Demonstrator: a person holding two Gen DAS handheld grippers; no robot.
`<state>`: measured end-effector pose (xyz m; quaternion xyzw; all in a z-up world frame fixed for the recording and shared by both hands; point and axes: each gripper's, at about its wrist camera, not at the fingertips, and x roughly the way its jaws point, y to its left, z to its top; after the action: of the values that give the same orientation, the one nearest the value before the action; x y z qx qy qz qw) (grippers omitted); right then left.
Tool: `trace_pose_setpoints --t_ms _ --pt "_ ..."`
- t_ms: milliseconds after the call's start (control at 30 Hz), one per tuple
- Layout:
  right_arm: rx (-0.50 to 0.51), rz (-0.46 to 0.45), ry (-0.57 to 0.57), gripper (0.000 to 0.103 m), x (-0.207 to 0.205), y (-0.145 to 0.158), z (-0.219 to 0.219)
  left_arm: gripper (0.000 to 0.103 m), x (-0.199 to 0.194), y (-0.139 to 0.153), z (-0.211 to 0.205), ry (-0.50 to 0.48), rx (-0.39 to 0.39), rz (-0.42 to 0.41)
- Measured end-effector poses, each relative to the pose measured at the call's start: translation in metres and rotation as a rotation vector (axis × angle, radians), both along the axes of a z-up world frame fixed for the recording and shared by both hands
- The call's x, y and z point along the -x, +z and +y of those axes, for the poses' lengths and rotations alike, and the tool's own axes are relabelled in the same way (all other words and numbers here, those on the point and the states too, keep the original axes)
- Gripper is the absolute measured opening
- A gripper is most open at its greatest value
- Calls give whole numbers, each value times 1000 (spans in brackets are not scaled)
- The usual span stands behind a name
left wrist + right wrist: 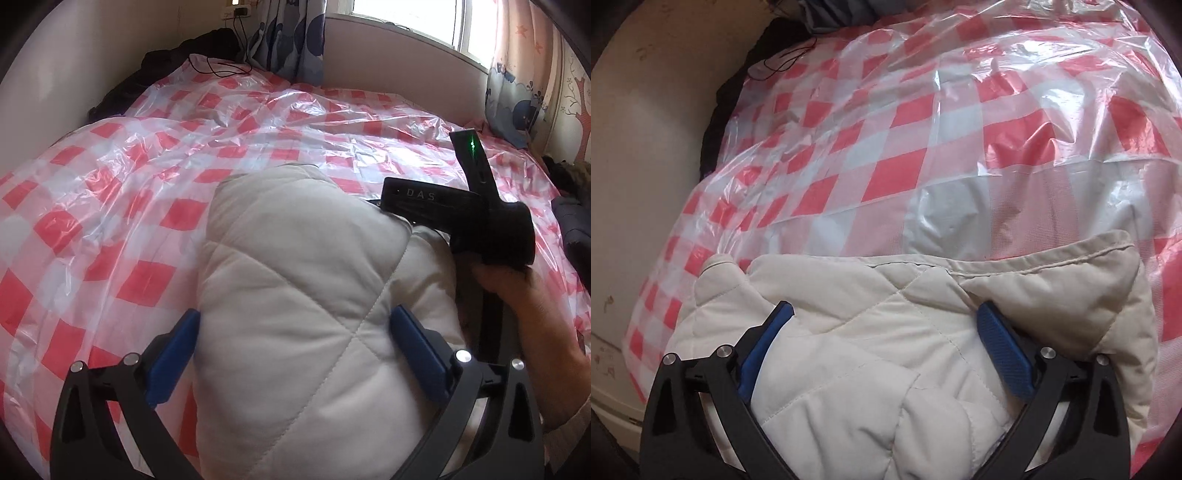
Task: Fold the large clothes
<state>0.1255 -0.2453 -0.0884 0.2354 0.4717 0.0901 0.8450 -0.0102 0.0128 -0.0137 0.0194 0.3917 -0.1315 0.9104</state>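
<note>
Quilted garment (pixel 295 295): one item, large, padded, cream to off-white, stitched in a diamond pattern. Condition: bunched and folded over itself, thick and puffy. Pose: a rounded, doubled-over bulk rises in the left wrist view; in the right wrist view (pixel 886 332) a flat seamed edge runs across the far side, with a small puffed corner at left. Location: on the bed (pixel 110 229), atop its red-and-white checked plastic cover.

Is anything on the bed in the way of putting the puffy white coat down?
Nothing visible. Both grippers hold the cream quilted coat over the red-and-white checked plastic sheet, which is bare ahead. The dark clothes lie only along the far edge.
</note>
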Motion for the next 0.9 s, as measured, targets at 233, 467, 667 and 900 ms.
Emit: trace_pose_setpoints --t_ms 233,467,667,900 --pt "318 -329 -30 96 145 75 10 98 8 1 15 4 71 -10" --pt "315 -293 -53 96 200 65 -6 97 58 23 5 -37 -64 -45" --pt "415 -104 55 96 230 8 20 98 75 0 13 -48 -63 58" --pt "314 -138 19 96 252 53 12 97 84 37 45 -35 43 16"
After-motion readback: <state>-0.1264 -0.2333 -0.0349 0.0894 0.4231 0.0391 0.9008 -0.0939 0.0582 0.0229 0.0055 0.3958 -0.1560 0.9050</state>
